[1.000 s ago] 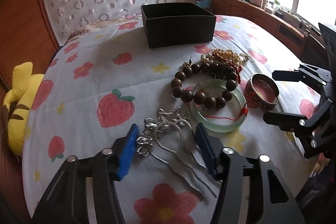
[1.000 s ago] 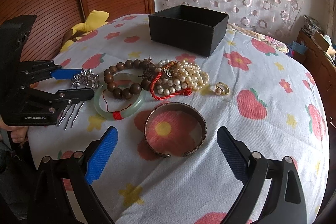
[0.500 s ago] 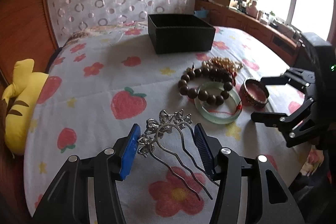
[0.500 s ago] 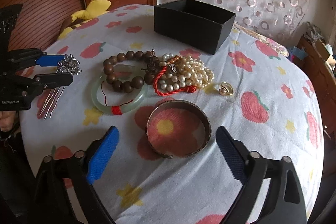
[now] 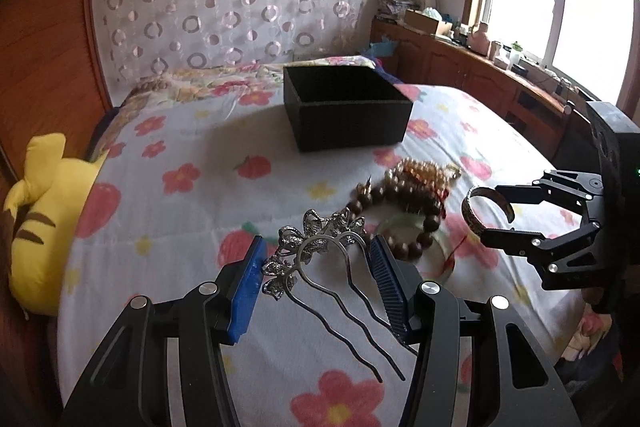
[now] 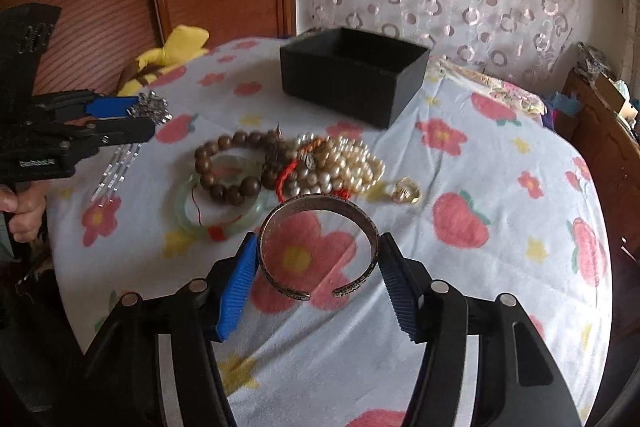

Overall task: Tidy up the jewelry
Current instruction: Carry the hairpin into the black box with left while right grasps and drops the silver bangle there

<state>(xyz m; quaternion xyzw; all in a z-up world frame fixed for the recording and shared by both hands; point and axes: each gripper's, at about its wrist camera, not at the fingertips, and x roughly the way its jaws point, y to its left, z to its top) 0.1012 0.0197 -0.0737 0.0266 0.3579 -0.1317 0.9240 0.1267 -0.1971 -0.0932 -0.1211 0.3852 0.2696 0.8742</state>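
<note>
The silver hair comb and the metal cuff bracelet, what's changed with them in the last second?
The left hand-held gripper lifted the silver hair comb off the bed. The right hand-held gripper has just been closing around the metal cuff bracelet. The black box and remaining jewelry stayed put.

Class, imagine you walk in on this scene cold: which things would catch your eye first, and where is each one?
First, the silver hair comb, lifted off the flowered bedspread between the left gripper pads. Next, the metal cuff bracelet: the right gripper jaws have just been closing and now press on its sides. Behind, a heap of wooden beads, pearls and a jade bangle lies before an open black box.
</note>
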